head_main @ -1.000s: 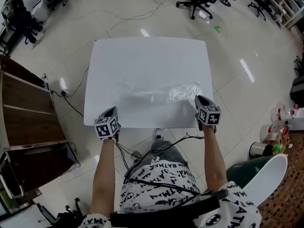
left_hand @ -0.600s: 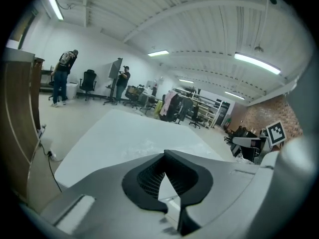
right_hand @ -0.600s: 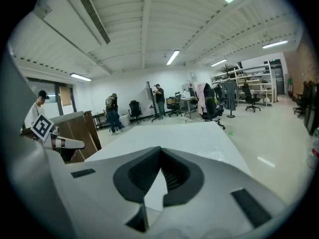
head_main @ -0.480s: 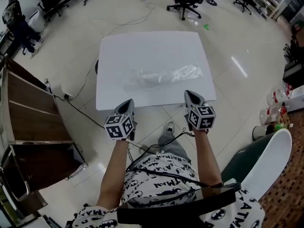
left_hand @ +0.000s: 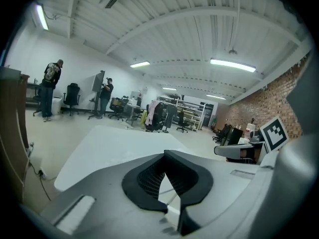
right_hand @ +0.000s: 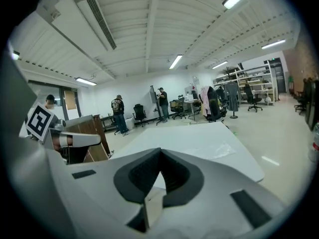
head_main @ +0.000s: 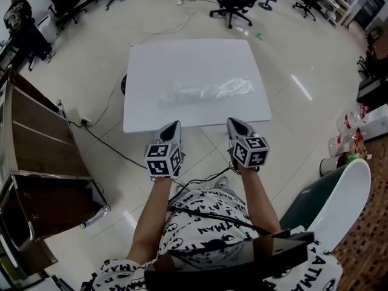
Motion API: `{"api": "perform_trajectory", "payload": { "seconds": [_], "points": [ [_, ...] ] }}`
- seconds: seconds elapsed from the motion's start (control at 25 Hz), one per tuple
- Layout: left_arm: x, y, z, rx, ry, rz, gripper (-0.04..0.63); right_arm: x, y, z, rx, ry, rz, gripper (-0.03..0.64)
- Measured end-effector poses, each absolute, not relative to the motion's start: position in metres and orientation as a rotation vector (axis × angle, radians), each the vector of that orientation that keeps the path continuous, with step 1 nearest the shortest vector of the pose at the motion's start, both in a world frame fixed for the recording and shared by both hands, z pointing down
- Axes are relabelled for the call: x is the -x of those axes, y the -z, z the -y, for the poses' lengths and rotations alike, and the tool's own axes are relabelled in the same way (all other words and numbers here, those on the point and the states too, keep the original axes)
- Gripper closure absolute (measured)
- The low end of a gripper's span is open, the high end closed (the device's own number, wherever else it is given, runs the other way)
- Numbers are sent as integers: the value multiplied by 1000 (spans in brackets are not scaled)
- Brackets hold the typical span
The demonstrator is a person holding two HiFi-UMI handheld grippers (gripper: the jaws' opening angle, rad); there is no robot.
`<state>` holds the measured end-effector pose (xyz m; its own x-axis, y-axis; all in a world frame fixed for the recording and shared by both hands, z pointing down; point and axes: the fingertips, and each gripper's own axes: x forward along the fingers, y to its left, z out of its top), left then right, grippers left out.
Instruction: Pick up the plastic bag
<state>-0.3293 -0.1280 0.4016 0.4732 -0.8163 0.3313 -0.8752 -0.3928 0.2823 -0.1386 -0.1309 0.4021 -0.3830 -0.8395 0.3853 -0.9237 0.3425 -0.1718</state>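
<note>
Left gripper (head_main: 174,126): jaws together, empty, pulling back from the bench (head_main: 182,59).
Right gripper (head_main: 234,123): jaws together, empty, also retreating.
Plastic bag (head_main: 209,91): staying on bench; pickup looking undone.

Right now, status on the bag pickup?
Left gripper and right gripper shut, empty, short of the table. Plastic bag lies on it, untouched. Nothing in the way.
</note>
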Motion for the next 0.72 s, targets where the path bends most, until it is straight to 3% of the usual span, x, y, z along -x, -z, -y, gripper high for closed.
{"api": "perform_trajectory", "payload": {
  "seconds": [0.72],
  "points": [
    [302,-396,119,-2292,-184,1457,595,118,-393,133,-1535,-492,2415,606]
  ]
}}
